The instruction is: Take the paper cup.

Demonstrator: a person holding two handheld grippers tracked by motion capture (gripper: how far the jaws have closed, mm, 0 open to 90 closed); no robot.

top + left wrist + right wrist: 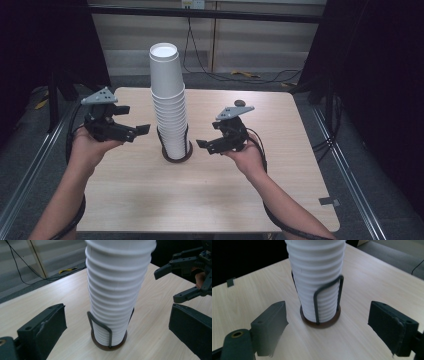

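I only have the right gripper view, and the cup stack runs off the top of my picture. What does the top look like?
Observer: The stack of white cups ends in a cup with its mouth up, which looks empty.
Operator: Where is the left claw?
Observer: The left claw is open on the far side of the stack from yours, level with its lower half and not touching it.
Operator: Anything on the table behind the right claw?
Observer: A small dark round object lies on the table just beyond the right claw, towards the far edge.
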